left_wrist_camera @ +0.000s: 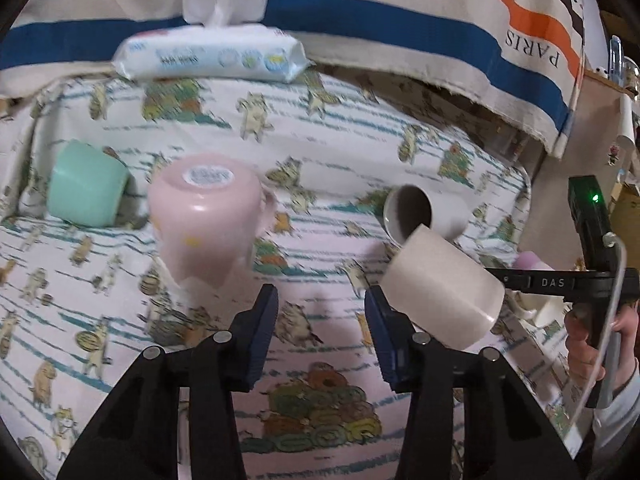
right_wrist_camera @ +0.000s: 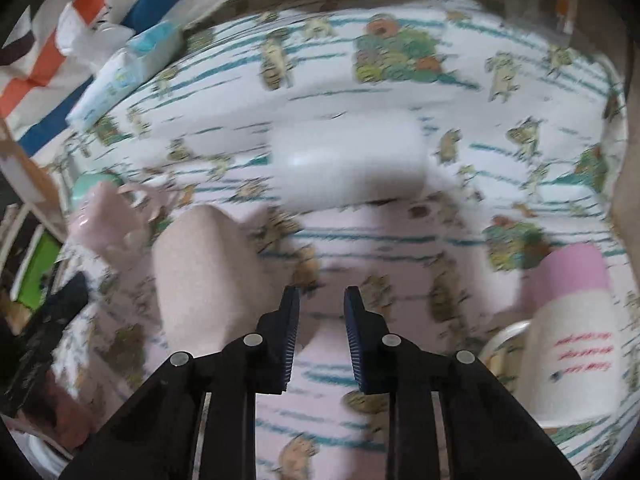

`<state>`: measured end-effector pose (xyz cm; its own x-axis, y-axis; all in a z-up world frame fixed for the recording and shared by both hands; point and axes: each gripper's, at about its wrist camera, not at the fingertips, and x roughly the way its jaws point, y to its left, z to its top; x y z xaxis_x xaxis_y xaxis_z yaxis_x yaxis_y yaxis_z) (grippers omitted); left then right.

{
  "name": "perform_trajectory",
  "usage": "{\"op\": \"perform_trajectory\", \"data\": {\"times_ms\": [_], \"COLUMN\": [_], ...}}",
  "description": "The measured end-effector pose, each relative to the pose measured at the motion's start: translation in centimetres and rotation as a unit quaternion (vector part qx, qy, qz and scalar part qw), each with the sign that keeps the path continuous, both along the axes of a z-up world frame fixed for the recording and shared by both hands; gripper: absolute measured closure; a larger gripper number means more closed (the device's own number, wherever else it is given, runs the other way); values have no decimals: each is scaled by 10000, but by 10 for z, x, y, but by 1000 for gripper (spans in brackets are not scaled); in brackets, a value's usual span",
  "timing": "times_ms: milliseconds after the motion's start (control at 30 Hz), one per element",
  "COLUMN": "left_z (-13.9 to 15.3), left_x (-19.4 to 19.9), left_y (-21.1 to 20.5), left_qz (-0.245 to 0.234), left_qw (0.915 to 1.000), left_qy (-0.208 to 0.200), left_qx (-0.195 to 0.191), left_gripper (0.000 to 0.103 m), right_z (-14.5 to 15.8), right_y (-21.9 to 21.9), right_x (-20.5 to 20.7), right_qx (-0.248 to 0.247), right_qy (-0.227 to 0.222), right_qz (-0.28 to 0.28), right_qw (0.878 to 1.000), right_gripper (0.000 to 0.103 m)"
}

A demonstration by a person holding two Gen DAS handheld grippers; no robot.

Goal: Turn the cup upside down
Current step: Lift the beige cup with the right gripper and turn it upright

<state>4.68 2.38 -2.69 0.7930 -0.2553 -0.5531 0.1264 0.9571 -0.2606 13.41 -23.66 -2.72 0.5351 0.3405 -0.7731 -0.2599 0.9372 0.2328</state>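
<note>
In the left wrist view a pink mug [left_wrist_camera: 204,224] stands upside down on the patterned cloth, just beyond my left gripper [left_wrist_camera: 322,300], which is open and empty. A beige cup [left_wrist_camera: 442,290] lies tilted by my right finger. A white cup [left_wrist_camera: 424,212] lies on its side behind it, mouth toward me. A mint cup [left_wrist_camera: 86,188] lies on its side at far left. In the blurred right wrist view my right gripper [right_wrist_camera: 322,300] is open and empty. The beige cup [right_wrist_camera: 208,276] is left of it, the white cup [right_wrist_camera: 348,164] ahead.
A wipes pack [left_wrist_camera: 212,54] lies at the back by a striped bag [left_wrist_camera: 400,20]. A pink and white mug [right_wrist_camera: 572,328] stands at the right of the right wrist view. The cat-print cloth [left_wrist_camera: 320,140] covers the table.
</note>
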Motion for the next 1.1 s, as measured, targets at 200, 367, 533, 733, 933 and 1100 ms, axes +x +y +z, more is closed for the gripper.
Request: {"op": "perform_trajectory", "data": {"times_ms": [200,367,533,733,933,1100], "left_z": [-2,-12,-13,-6,-7,-6], "left_x": [0,4,5,-10,-14,-9], "left_y": [-14,-27,-28,-38,-52,-43], "left_qz": [-369,-705,-804,-932,-1142,-875], "left_qw": [9991,9957,9945,9932,9888,9923], "left_qy": [110,468,574,230,165,178], "left_qx": [151,376,357,654,949,859], "left_gripper": [59,62,63,79,79,73], "right_z": [-2,-8,-13,-18,-10,-2], "right_y": [27,42,40,43,34,32], "right_x": [-14,-22,-24,-31,-44,-54], "right_qx": [129,56,102,144,70,98], "right_qy": [119,144,183,286,-48,-270], "right_qz": [520,681,603,664,509,496], "right_qw": [9985,9976,9980,9973,9987,9984], "right_gripper": [78,78,78,78,78,78]}}
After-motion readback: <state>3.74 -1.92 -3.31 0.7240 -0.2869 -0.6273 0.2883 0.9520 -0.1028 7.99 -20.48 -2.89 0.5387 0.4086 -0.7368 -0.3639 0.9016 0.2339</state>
